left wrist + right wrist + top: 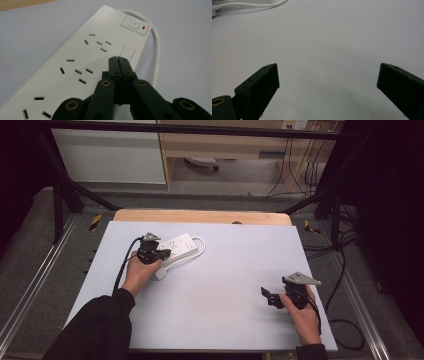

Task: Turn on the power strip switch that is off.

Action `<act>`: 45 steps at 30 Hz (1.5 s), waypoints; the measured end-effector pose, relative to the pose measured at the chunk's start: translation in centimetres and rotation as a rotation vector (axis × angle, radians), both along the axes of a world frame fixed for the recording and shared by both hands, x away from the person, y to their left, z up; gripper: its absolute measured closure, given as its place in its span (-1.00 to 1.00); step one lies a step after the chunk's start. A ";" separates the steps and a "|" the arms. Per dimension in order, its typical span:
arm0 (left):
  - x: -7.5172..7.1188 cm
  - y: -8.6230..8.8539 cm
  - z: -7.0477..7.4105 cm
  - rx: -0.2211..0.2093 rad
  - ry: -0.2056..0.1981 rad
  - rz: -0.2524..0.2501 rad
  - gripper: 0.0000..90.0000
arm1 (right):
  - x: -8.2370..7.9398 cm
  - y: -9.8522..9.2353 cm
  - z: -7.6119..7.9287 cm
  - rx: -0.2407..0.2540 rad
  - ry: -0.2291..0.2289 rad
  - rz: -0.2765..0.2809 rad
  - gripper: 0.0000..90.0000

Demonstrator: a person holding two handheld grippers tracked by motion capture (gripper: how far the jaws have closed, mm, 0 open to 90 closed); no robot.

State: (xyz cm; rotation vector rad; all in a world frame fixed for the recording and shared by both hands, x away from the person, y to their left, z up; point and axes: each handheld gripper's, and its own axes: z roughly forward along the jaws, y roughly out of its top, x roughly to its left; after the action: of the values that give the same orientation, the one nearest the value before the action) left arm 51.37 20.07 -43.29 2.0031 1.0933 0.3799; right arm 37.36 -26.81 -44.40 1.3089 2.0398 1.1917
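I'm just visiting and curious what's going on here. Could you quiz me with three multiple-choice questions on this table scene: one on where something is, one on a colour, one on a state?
1. Where does the power strip lie on the table?
A far left part
B near right corner
C dead centre

2. What colour is the small light beside the strip's switch?
A green
B red
C blue

3. How do the left gripper's jaws stand?
A wide apart
B closed together
C clamped on the cable

Answers: 1 A, the high view shows it by the left hand. 2 B, a red mark sits beside the button. 3 B, the tips meet, nothing between.
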 end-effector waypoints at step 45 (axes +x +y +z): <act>-1.6 1.0 2.1 -0.088 -0.033 0.026 0.01 | 0.0 -0.1 0.1 0.005 -0.006 -0.010 -0.90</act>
State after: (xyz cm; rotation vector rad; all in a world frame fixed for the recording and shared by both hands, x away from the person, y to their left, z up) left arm 49.72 21.11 -41.18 1.9002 1.0982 0.3713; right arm 37.36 -26.91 -44.31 1.3148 2.0255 1.1962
